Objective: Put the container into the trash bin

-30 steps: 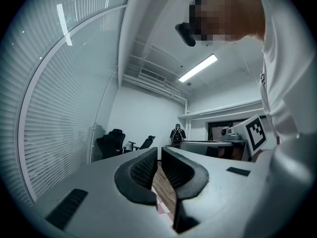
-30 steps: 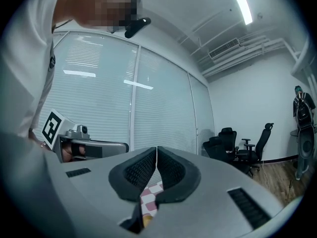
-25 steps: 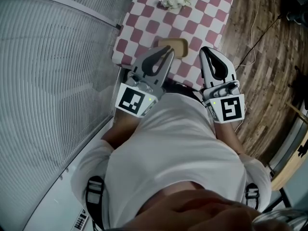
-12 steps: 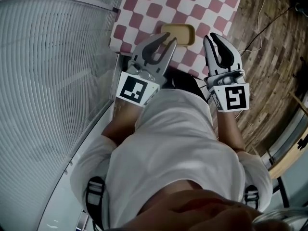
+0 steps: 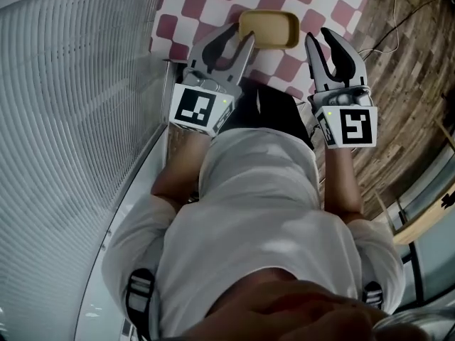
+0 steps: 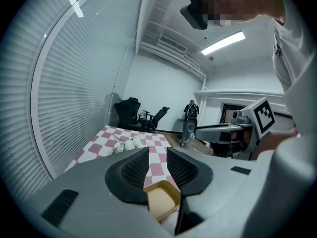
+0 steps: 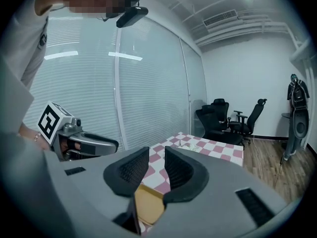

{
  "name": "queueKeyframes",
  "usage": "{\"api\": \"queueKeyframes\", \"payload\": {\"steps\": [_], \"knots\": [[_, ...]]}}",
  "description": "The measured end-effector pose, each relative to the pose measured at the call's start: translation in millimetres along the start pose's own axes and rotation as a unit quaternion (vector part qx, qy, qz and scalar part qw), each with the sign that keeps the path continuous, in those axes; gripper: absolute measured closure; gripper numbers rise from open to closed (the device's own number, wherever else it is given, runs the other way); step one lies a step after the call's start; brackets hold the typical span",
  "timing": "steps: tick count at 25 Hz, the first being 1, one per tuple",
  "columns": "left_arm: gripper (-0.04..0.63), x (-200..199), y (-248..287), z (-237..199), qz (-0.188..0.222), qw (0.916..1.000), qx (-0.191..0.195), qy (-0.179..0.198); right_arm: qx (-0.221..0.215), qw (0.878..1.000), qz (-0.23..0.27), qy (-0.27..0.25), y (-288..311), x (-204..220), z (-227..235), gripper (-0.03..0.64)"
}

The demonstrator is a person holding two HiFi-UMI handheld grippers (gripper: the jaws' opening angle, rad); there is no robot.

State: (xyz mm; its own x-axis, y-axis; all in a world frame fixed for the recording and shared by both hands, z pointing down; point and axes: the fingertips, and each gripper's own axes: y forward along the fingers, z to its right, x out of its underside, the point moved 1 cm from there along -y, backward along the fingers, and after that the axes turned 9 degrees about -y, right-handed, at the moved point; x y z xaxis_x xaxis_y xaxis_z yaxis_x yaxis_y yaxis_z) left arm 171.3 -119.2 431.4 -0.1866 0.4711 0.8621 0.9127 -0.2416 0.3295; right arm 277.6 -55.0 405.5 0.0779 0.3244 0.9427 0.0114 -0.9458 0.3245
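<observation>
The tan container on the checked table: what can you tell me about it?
The container is a shallow tan rectangular tray with rounded corners and a raised rim, matte like plastic. It looks empty, with no lid. It lies flat, open side up, on the red-and-white checked tablecloth, near the edge closest to the person. Only that tablecloth seems to touch it.
</observation>
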Motion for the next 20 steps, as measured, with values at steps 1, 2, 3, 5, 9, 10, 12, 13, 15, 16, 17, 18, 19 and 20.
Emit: {"api": "queueKeyframes", "payload": {"steps": [1,2,3,5,9,10,12,13,15,16,17,18,19,20], "knots": [[0.492,6.5,3.3,-6.4,-0.005,1.0000,-0.005,-0.001,0.003,1.000,-0.006,0.000,4.1,7.6,1.3,0.508],[0.491,14.1,5.9,-12.6,-0.011,0.9999,-0.011,-0.004,0.005,1.000,-0.013,0.000,7.7,15.8,2.2,0.508],[0.491,22.7,7.5,-18.2,-0.020,0.9996,-0.017,-0.009,0.007,1.000,-0.021,0.001,10.5,24.6,2.5,0.508],[0.491,40.8,10.5,-29.4,-0.037,0.9987,-0.028,-0.020,0.009,0.999,-0.039,0.005,16.9,42.8,2.7,0.508],[0.491,72.6,22.4,-49.1,-0.069,0.9961,-0.043,-0.034,0.015,0.997,-0.073,0.013,32.7,78.9,6.8,0.508],[0.491,79.8,25.2,-52.5,-0.076,0.9954,-0.045,-0.038,0.016,0.996,-0.081,0.018,35.6,87.7,7.4,0.508],[0.491,93.8,30.6,-59.0,-0.090,0.9939,-0.047,-0.043,0.018,0.995,-0.094,0.027,41.4,106.0,7.5,0.508],[0.491,100.8,33.6,-62.7,-0.095,0.9932,-0.049,-0.046,0.019,0.994,-0.100,0.031,44.5,116.0,7.3,0.506],[0.491,115.5,39.6,-70.6,-0.104,0.9919,-0.052,-0.052,0.021,0.993,-0.113,0.038,50.5,136.7,6.6,0.500],[0.490,123.4,42.5,-74.1,-0.108,0.9911,-0.054,-0.055,0.022,0.992,-0.120,0.039,53.1,146.8,6.1,0.499],[0.488,131.5,45.1,-77.3,-0.113,0.9903,-0.056,-0.058,0.023,0.991,-0.126,0.041,55.2,156.5,5.4,0.495],[0.486,139.6,47.5,-80.3,-0.117,0.9895,-0.059,-0.062,0.023,0.990,-0.131,0.042,57.0,165.5,4.5,0.494],[0.485,147.5,49.7,-83.5,-0.121,0.9887,-0.061,-0.065,0.024,0.989,-0.136,0.044,58.8,173.9,3.6,0.491],[0.482,155.0,51.7,-87.1,-0.125,0.9877,-0.065,-0.068,0.024,0.989,-0.141,0.046,60.9,181.5,2.8,0.488]]}}
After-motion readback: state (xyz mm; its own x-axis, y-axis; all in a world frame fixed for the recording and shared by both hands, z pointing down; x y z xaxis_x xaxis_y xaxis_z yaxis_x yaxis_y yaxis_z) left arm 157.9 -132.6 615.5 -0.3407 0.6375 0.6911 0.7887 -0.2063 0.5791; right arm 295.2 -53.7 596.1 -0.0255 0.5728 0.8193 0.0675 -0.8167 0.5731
